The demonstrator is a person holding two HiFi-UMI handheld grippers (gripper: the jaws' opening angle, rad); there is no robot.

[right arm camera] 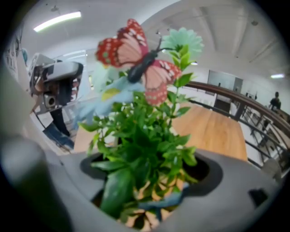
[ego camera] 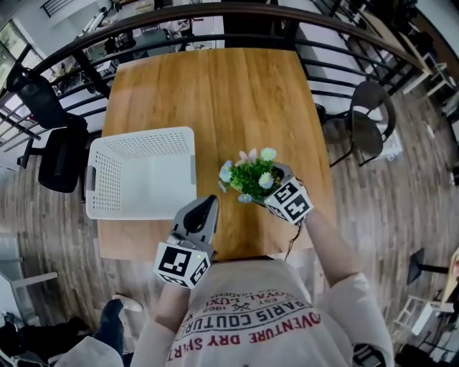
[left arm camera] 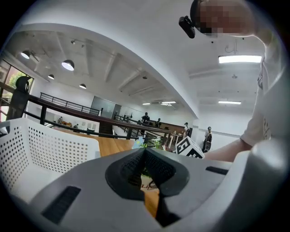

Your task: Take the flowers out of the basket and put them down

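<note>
A small bunch of artificial flowers (ego camera: 251, 174) with green leaves and pale blue and pink blooms stands above the wooden table (ego camera: 237, 93), right of the middle. My right gripper (ego camera: 276, 179) is shut on its base. In the right gripper view the flowers (right arm camera: 145, 145) fill the space between the jaws, with a red butterfly (right arm camera: 136, 63) on top. The white perforated basket (ego camera: 143, 134) sits at the table's left and looks empty. My left gripper (ego camera: 204, 208) hovers near the front edge, shut with nothing in it, beside the basket (left arm camera: 41, 145).
A dark curved railing (ego camera: 215, 14) runs round the far side of the table. A round chair (ego camera: 369, 118) stands at the right and a black office chair (ego camera: 57, 143) at the left. Bare wood lies beyond the flowers.
</note>
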